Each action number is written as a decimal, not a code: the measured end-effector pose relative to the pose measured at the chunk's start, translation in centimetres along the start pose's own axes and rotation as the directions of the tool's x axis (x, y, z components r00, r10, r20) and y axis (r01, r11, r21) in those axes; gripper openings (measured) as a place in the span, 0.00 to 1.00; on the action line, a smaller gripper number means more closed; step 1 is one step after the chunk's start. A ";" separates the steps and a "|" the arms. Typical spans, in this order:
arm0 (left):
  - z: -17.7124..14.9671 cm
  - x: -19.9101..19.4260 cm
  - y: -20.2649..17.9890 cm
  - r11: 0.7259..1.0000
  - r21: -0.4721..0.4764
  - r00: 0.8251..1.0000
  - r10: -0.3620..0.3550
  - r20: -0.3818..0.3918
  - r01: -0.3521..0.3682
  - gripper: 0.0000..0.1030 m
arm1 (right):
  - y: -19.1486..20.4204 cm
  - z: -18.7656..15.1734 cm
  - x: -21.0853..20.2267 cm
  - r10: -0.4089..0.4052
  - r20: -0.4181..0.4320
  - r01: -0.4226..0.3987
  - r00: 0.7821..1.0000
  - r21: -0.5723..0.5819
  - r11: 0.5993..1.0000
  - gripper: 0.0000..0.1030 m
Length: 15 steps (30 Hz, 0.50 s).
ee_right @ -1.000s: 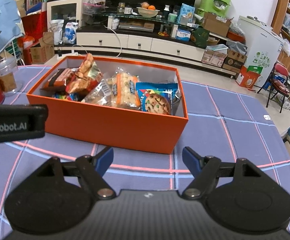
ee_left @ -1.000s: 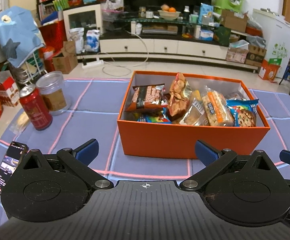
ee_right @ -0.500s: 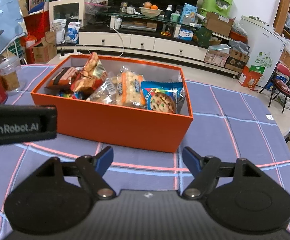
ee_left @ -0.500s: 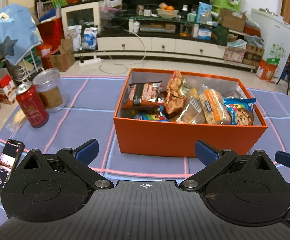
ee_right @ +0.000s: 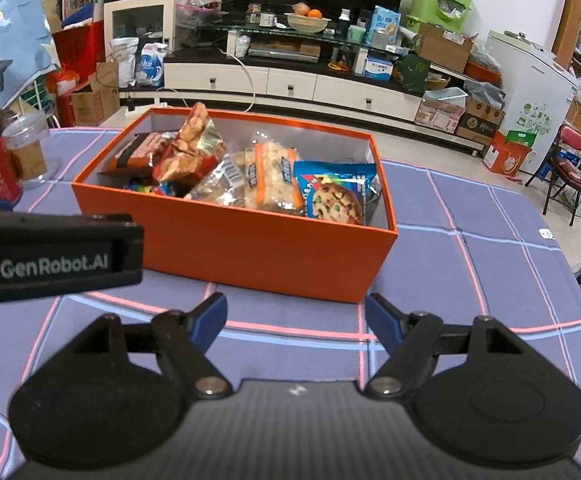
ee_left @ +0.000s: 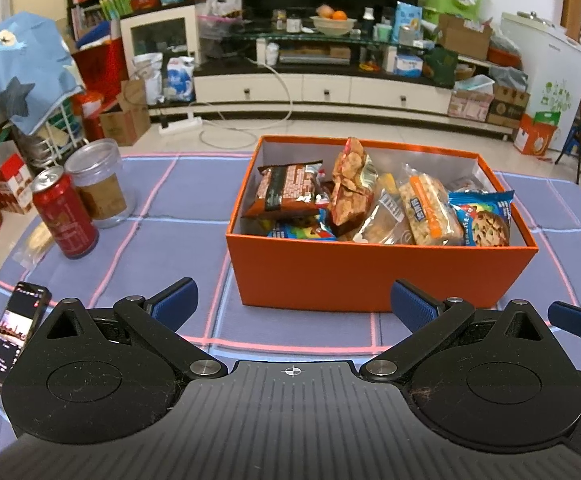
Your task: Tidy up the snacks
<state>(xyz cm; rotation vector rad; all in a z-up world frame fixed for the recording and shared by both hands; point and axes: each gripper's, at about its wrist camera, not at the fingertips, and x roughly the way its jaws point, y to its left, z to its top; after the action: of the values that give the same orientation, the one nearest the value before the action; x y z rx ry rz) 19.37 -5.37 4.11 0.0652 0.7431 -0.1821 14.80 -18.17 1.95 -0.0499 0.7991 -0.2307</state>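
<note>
An orange box [ee_left: 370, 276] [ee_right: 250, 248] stands on the purple checked tablecloth, holding several snack packets. Among them are a brown wafer pack [ee_left: 286, 190], an upright red chip bag [ee_left: 350, 184] [ee_right: 194, 148], a rice bar [ee_left: 430, 210] [ee_right: 270, 176] and a blue cookie pack [ee_left: 482, 220] [ee_right: 330, 192]. My left gripper [ee_left: 292, 304] hovers open just short of the box's near wall, nothing between its blue pads. To its right my right gripper [ee_right: 295, 316] is also open and empty, facing the box's near right corner.
A red soda can [ee_left: 64, 220] and a clear plastic jar [ee_left: 100, 184] stand left of the box. A phone [ee_left: 12, 332] lies at the near left table edge. The left gripper's body [ee_right: 50, 260] crosses the right wrist view. Beyond the table are a TV cabinet and cluttered floor.
Both views have drifted slightly, so the box sits a little lower and farther right in the right wrist view. Jaws keep the same width and nothing was picked up.
</note>
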 end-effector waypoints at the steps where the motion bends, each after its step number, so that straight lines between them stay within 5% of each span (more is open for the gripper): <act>1: 0.0 0.0 0.0 1.000 0.000 1.000 0.000 -0.001 0.000 0.81 | 0.0 0.0 0.0 0.000 0.000 0.000 1.000 -0.001 1.000 0.75; 15: -0.1 0.2 0.1 0.999 -0.015 0.999 -0.050 -0.016 0.050 0.81 | 0.3 0.0 -0.1 0.002 -0.001 -0.002 1.000 -0.009 1.000 0.75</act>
<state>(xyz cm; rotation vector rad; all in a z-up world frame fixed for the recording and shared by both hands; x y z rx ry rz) 19.47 -5.29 3.93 0.0340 0.7627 -0.2241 14.77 -17.81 1.97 -0.0580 0.8010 -0.2252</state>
